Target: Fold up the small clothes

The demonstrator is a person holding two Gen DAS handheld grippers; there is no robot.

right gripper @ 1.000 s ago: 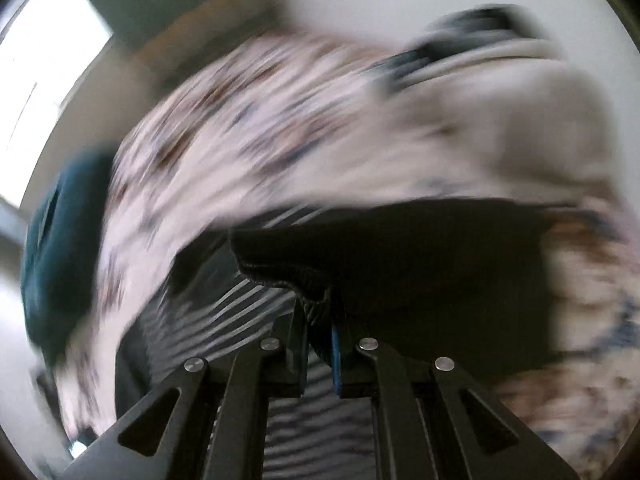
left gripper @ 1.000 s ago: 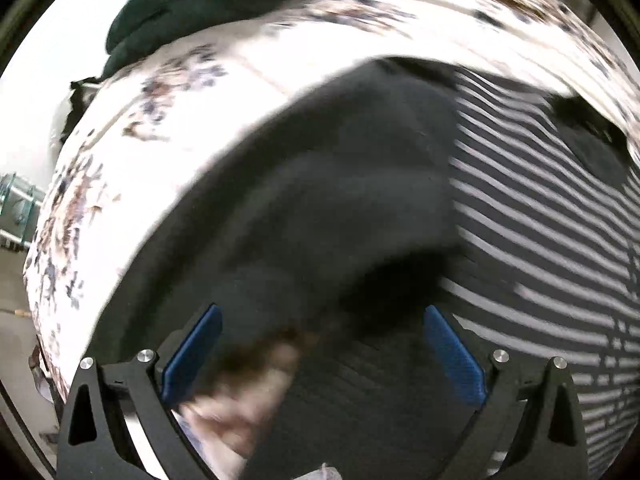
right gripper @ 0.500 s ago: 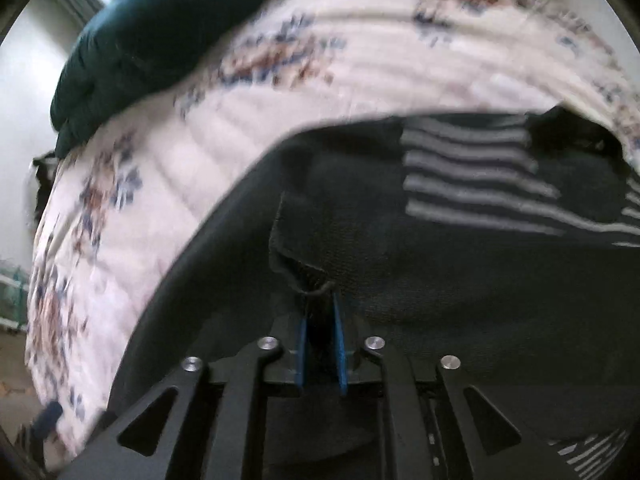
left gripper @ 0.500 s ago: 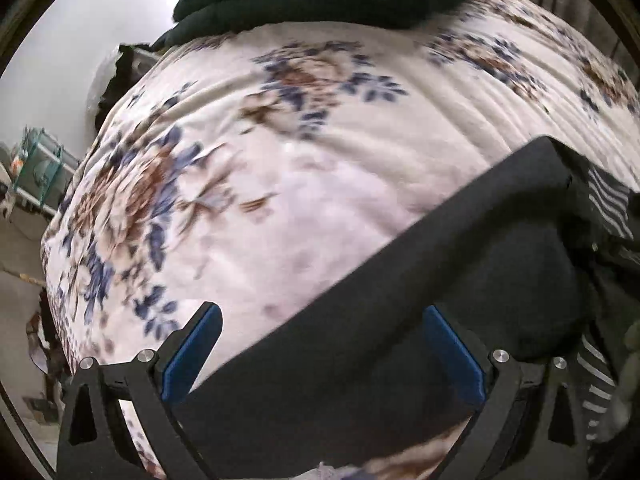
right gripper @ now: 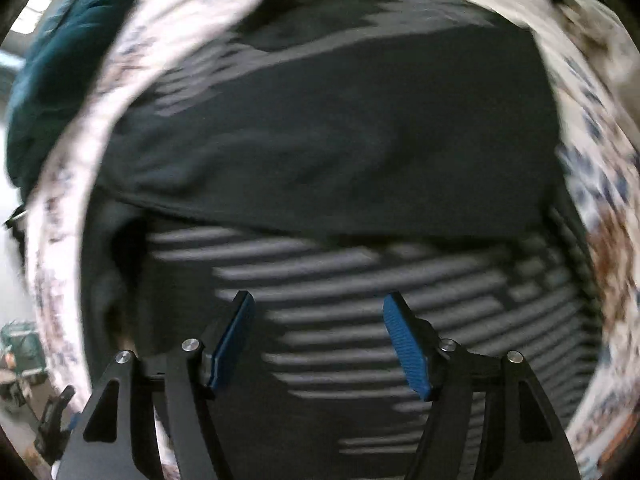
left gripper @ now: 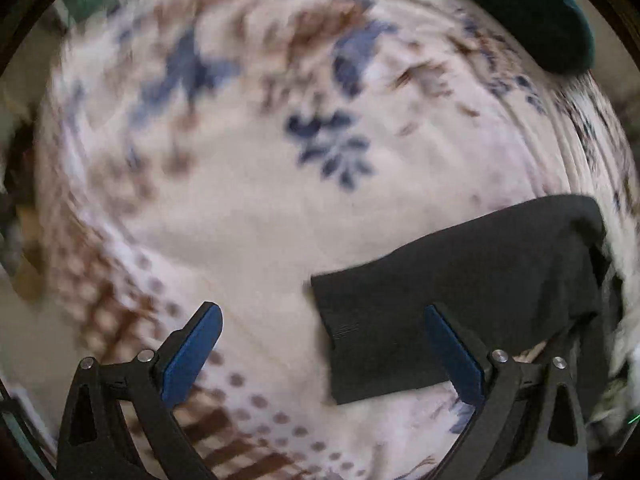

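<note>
A black garment with grey stripes (right gripper: 360, 280) lies on a floral bedspread (left gripper: 280, 200). A plain black part (right gripper: 320, 152) is folded across its far half. In the left wrist view one black sleeve end (left gripper: 460, 300) lies flat at the lower right. My left gripper (left gripper: 320, 320) is open and empty above the bedspread, its right finger over the sleeve. My right gripper (right gripper: 320, 312) is open and empty just above the striped part.
A dark teal pillow or blanket (left gripper: 540, 12) lies at the far edge of the bed; it also shows in the right wrist view (right gripper: 52, 92). Room floor and clutter (right gripper: 20, 360) show past the bed's left edge.
My right gripper has let go of the black fabric and opened. My left gripper has swung left, so the garment now sits at its right. Both views are blurred by motion.
</note>
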